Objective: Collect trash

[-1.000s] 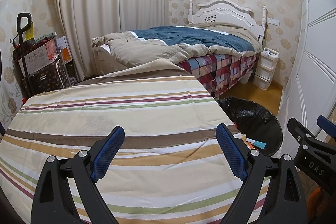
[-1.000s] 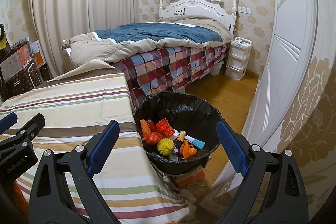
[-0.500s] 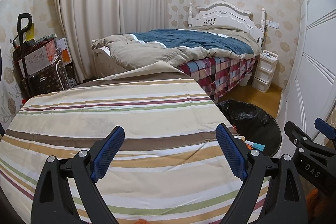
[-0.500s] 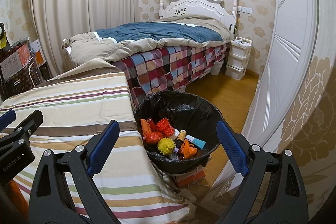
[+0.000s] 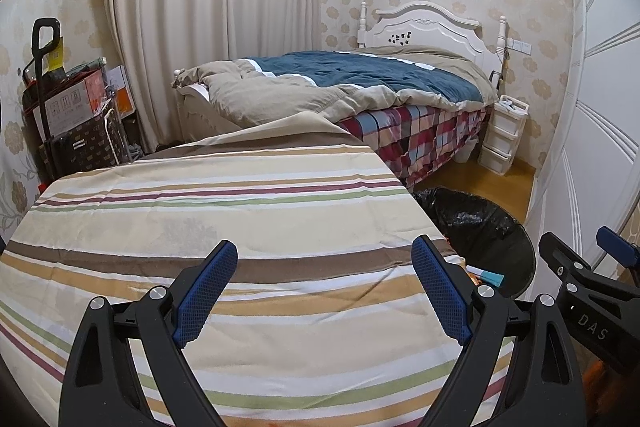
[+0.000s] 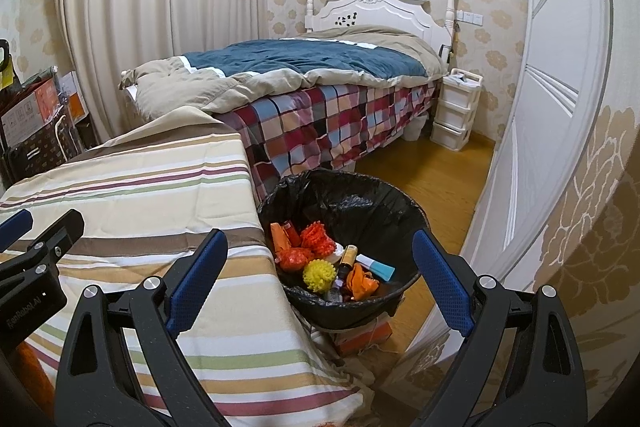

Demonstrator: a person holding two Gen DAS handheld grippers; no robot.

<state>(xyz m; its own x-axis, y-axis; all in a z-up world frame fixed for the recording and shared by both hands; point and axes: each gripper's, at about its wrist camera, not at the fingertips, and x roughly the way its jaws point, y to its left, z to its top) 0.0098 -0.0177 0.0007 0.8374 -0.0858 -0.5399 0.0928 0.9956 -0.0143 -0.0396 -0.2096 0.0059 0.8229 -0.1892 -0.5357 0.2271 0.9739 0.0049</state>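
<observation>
Trash in bin | right gripper marked "DAS"

Striped tablecloth bare ahead of my grippers, bin mouth unblocked just beside its edge, bed and wardrobe door hemming the floor gap

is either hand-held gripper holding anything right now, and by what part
Nothing is held. The left hand-held gripper and the right hand-held gripper both stand open with empty gaps. The trash already lies in the black-lined bin.
</observation>
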